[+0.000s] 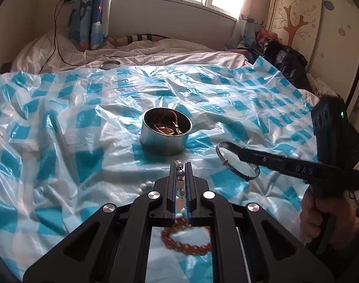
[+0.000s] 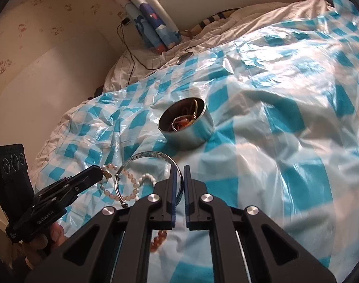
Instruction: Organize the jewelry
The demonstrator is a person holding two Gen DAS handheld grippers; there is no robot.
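Nearest, low in both wrist views: an amber bead bracelet lies loose on the blue-and-white checked plastic sheet, not gripped by anything. Not yet put away.

Left hand-held gripper: clenched on a pale bead bracelet, beads wedged between the pads. From the right wrist view the rest of the strand droops in a loop toward the sheet; whether its low end touches the sheet I cannot tell.

Right hand-held gripper: clenched on a silver bangle, the thin band pinched between the pads, the ring standing clear of the sheet. A hand grips its handle at the right edge.

Just beyond both tips: a round metal tin, open, upright on the sheet. Some jewelry already inside, amber and gold-toned pieces in a tangle; exact count unreadable.

Judgement: roughly midway to late. Part is stored, two pieces are in hand near the tin, one remains on the sheet.

In the way: nothing stands between either tip and the tin. Both grippers converge on one small opening, so they may crowd each other. The sheet is crinkled and slippery-looking over a soft bed; the tin could tilt if nudged.

Farther back: a round lid at the sheet's far edge, probably the tin's. Rumpled bedding, a dark cable, patterned curtain, window.
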